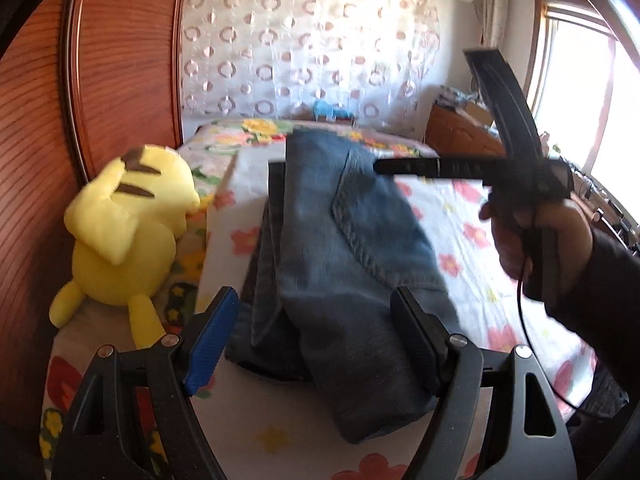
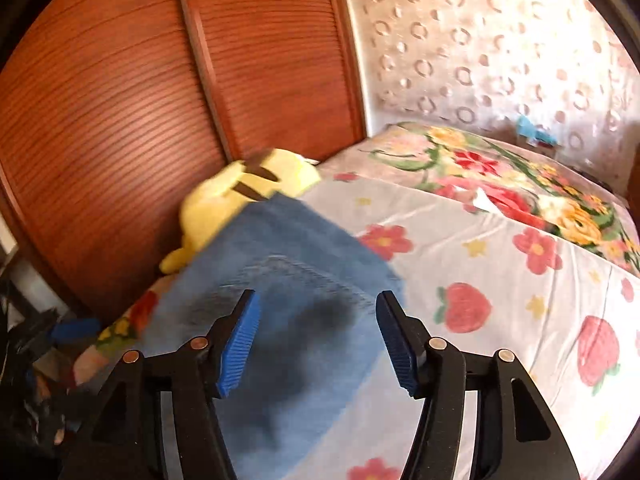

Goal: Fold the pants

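Observation:
Blue denim pants (image 1: 340,248) lie folded in a long stack on the flowered bed sheet (image 1: 472,248), a back pocket facing up. My left gripper (image 1: 316,340) is open and empty, its jaws standing above the near end of the pants. In the left wrist view a hand holds the right gripper (image 1: 436,112) raised over the far right side of the pants, jaws spread. In the right wrist view the right gripper (image 2: 316,340) is open and empty above the pants (image 2: 288,280), casting a shadow on the denim.
A yellow plush toy (image 1: 128,232) lies at the left bed edge against the wooden wardrobe doors (image 1: 112,80); it also shows in the right wrist view (image 2: 248,196). A floral blanket (image 2: 520,184) covers the bed's far end. A curtain (image 1: 304,40) hangs behind.

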A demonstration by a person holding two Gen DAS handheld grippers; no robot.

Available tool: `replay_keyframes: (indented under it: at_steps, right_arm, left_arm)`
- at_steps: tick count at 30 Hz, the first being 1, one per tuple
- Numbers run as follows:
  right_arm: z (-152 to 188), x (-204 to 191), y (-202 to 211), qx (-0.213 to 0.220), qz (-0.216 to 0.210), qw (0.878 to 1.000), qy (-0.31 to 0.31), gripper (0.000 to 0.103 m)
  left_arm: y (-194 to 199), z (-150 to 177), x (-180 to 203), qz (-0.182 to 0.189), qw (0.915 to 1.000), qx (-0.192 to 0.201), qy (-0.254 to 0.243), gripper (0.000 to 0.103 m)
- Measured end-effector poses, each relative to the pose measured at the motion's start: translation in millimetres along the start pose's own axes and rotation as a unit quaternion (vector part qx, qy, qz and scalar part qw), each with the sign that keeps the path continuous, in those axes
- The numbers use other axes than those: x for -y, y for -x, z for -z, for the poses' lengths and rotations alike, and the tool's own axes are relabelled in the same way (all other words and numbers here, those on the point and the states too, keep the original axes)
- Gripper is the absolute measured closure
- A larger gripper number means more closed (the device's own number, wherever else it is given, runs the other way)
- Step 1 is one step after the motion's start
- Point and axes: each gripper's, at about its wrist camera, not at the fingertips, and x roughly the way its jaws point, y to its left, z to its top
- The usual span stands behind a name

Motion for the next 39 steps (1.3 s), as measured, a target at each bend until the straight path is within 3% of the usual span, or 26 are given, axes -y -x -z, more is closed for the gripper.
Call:
replay_keyframes:
  at_steps: [6, 11, 13, 17, 18, 19, 20, 22, 24, 26, 33, 39]
  right_arm:
    - [-3, 9, -22, -0.021, 0.003, 1.000, -0.021, 0.029]
    - [-7, 18, -44, -0.047, -0.002, 0.998, -0.035, 0.020]
    - [-5, 25, -49, -0.056, -0.014, 0.997, -0.051, 0.020]
    - [-8, 36, -64, -0.077, -0.048, 0.993, -0.073, 0.020]
    - [-10, 38, -67, -0.075, -0.049, 0.993, -0.073, 0.022]
    - [-12, 41, -70, -0.076, -0.059, 0.993, -0.073, 0.033]
    - [-12, 42, -72, -0.078, -0.073, 0.991, -0.077, 0.038]
    - [-14, 44, -76, -0.072, -0.071, 0.992, -0.072, 0.047]
    - [-14, 41, -73, -0.064, -0.066, 0.994, -0.056, 0.060]
    - [-13, 40, -66, -0.049, -0.070, 0.995, -0.047, 0.074]
    - [-26, 23, -31, 0.021, -0.067, 0.998, -0.004, 0.079]
    - [-51, 28, -29, 0.065, -0.062, 0.996, 0.016, 0.079]
  left_arm:
    - [-16, 17, -16, 0.000, 0.9993, -0.031, 0.022, 0.024]
    - [-22, 23, -20, 0.013, 0.9990, -0.027, 0.034, 0.023]
    - [-21, 24, -20, 0.021, 0.9988, -0.025, 0.037, 0.027]
    - [-18, 24, -19, 0.043, 0.9979, -0.018, 0.046, 0.048]
    - [-18, 25, -18, 0.045, 0.9978, -0.017, 0.046, 0.053]
    - [-17, 25, -17, 0.043, 0.9979, -0.015, 0.046, 0.056]
    - [-17, 25, -15, 0.042, 0.9980, -0.013, 0.046, 0.060]
    - [-15, 26, -13, 0.039, 0.9981, -0.009, 0.047, 0.066]
    - [-11, 25, -10, 0.038, 0.9983, -0.002, 0.044, 0.080]
    - [-6, 23, -6, 0.032, 0.9987, 0.005, 0.038, 0.085]
    - [11, 7, -7, 0.014, 0.9995, 0.024, 0.014, 0.089]
    - [5, -28, -17, 0.000, 0.9991, 0.043, -0.001, 0.090]
